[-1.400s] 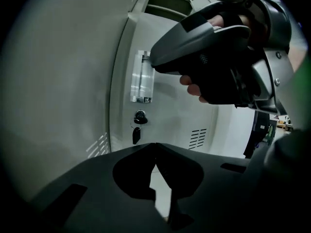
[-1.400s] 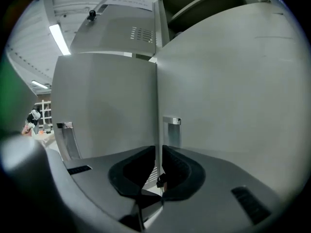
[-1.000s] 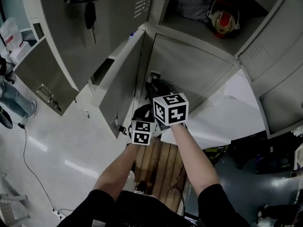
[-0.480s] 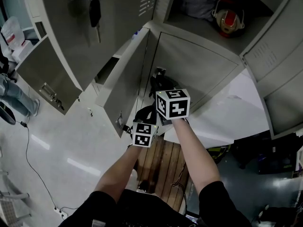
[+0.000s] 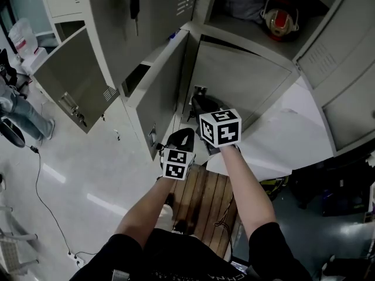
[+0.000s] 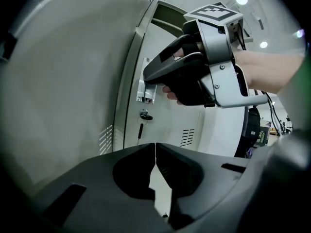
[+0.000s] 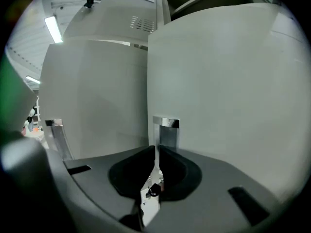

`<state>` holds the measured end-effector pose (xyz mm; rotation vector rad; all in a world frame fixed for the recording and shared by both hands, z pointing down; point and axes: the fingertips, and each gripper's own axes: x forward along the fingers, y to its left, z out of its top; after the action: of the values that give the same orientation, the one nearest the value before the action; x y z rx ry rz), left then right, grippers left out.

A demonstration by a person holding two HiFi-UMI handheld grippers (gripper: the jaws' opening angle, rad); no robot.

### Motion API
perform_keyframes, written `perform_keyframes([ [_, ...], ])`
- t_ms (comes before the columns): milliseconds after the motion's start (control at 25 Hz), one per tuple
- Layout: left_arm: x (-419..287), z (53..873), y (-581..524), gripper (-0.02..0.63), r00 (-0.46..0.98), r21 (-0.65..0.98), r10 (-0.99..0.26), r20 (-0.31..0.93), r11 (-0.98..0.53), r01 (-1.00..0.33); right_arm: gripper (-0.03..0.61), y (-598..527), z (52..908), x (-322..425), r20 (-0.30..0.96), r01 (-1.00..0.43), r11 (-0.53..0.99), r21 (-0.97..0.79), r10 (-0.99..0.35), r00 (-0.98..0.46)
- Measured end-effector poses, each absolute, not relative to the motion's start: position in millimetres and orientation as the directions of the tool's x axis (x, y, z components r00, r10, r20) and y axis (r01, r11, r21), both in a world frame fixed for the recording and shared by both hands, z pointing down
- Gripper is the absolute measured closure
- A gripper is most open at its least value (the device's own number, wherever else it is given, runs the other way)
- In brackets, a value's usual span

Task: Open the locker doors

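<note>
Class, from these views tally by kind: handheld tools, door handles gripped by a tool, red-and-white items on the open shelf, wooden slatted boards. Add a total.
Tools: 2, left tool and right tool
Door handle gripped by the right tool: 1
Red-and-white item: 1
Wooden slatted board: 1
Total: 5

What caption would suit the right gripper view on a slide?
Right gripper clamps the chrome handle of a grey locker door; a neighbouring door stands open at left.

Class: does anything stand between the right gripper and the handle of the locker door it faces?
Nothing visible does. The right gripper has its jaws closed on the chrome handle of the locker door. The left gripper, shut and empty, hangs off to the side.
</note>
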<state>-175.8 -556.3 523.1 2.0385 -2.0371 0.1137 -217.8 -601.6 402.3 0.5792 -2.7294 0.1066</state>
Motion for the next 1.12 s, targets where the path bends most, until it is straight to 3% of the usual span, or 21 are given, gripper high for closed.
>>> perform_keyframes([
  [440,-151.6,514.9,-500.2,0.589,0.003,0.098,-0.971,0.24,0.021,-0.995,0.528,-541.0,404.2,-169.9,0.371,-0.309,0.951,-0.015,-0.282,-0.885],
  [560,-142.1,512.3,-487.3,0.525,0.014,0.089,-0.968,0.252,0.009,-0.996,0.528,-526.3,404.4,-152.0,0.368,-0.281,0.958,-0.046,-0.246,-0.897],
  [640,-136.6,512.5,-480.0,0.521,0.024,0.083,-0.964,0.264,-0.002,-0.997,0.528,-518.0,404.6,-139.6,0.366,-0.265,0.963,-0.055,-0.228,-0.902],
  [760,-127.7,515.1,-473.8,0.479,0.062,0.068,-0.956,0.286,-0.044,-0.997,0.526,-507.3,404.6,-122.3,0.362,-0.244,0.968,-0.067,-0.204,-0.909],
  [1120,-89.2,510.2,-478.2,0.474,0.178,-0.022,-0.933,0.314,-0.195,-0.981,0.528,-487.1,404.6,-79.3,0.338,-0.197,0.976,-0.094,-0.155,-0.928],
])
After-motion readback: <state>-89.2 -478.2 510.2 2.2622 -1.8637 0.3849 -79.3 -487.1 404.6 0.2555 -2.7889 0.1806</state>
